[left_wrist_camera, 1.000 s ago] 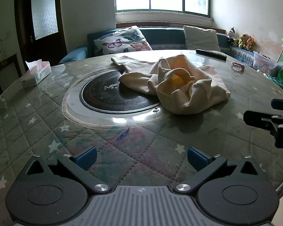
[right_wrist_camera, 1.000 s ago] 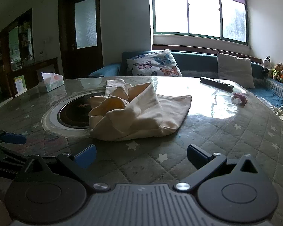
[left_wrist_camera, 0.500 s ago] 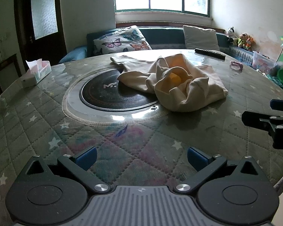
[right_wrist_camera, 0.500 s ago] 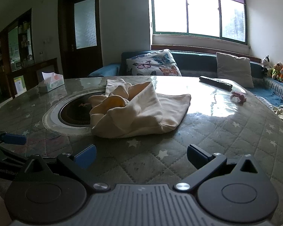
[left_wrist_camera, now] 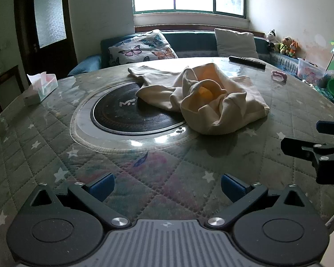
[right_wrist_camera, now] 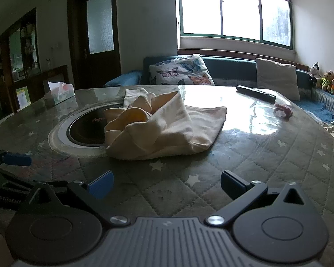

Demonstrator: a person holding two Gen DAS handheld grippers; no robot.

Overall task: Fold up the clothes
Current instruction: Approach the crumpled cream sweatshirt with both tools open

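Observation:
A crumpled cream garment lies in a heap on the round table, partly over the black hotplate; it also shows in the right wrist view. My left gripper is open and empty, above the table's near edge, well short of the garment. My right gripper is open and empty, also short of the garment. The right gripper's fingers show at the right edge of the left view, and the left gripper's fingers at the left edge of the right view.
The table has a quilted star-pattern cover under glass. A tissue box stands at the left, a black remote and a small pink item at the far right. A sofa with cushions lies beyond.
Both grippers have edged slightly back and the views shifted a little; the garment has not moved and both grippers stay open.

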